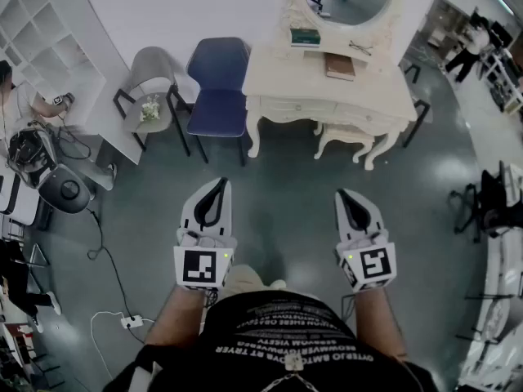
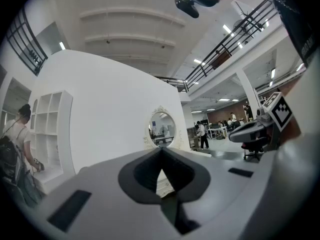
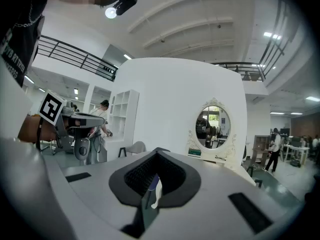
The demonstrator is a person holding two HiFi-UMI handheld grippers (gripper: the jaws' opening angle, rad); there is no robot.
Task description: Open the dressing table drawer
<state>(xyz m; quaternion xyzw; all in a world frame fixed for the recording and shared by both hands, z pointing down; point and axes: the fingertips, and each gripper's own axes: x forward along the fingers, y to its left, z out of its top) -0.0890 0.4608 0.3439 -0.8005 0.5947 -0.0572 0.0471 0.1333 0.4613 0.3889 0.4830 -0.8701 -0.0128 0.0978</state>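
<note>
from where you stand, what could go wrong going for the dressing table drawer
1. The left gripper and the right gripper both have their jaws together. Unless opened first, they would likely bump the drawer front rather than grip it.
2. The stool is tucked against the dressing table, in front of the drawers, and could get in the way of the pull.
3. A sharp tug could shift the book lying on top.

Head view: high, steeply downward, dressing table (image 1: pixel 278 72) distant at upper frame. Gripper views: low, roughly level, forward-facing; all three share its mirror (image 3: pixel 212 126).
</note>
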